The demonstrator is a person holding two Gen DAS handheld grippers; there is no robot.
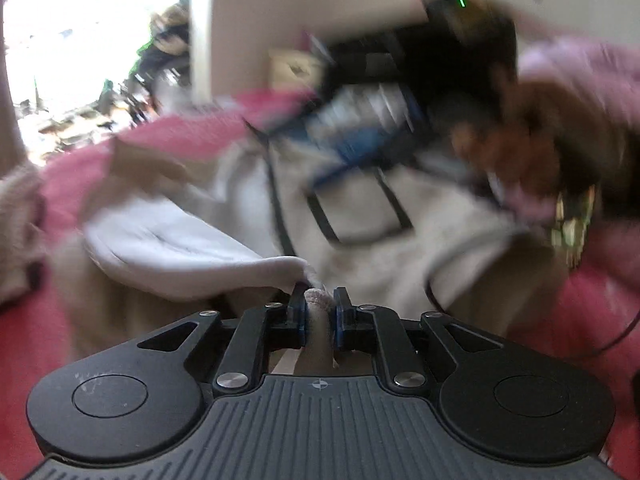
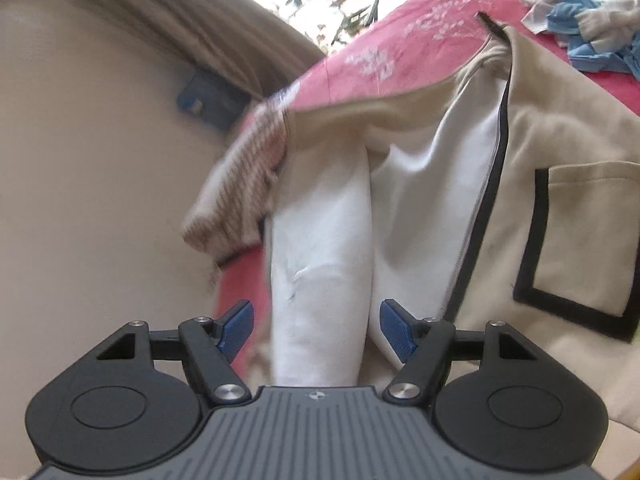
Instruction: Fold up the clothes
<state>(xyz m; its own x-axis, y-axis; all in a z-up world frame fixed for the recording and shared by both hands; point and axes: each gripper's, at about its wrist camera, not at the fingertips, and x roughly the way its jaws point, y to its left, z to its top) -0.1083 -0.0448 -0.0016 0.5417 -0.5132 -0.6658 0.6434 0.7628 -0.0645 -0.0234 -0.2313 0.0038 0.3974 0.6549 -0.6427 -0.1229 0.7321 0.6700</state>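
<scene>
A cream jacket (image 1: 360,208) with black trim, a black zip and a black-edged pocket lies on a pink floral bedspread (image 1: 180,132). My left gripper (image 1: 319,300) is shut on a fold of the jacket's edge, with the white lining (image 1: 168,240) pulled up to its left. The other gripper (image 1: 380,120), blurred, is above the jacket in a hand. In the right wrist view the jacket (image 2: 560,128) shows its pocket (image 2: 580,248), and a white-lined sleeve (image 2: 320,248) with a ribbed cuff (image 2: 244,184) runs between the open jaws of my right gripper (image 2: 316,328).
A pile of blue and white clothes (image 2: 580,20) lies on the bedspread (image 2: 380,40) at the far right. A beige wall (image 2: 88,200) and a curtain (image 2: 180,20) stand to the left. A bright window (image 1: 80,40) is beyond the bed.
</scene>
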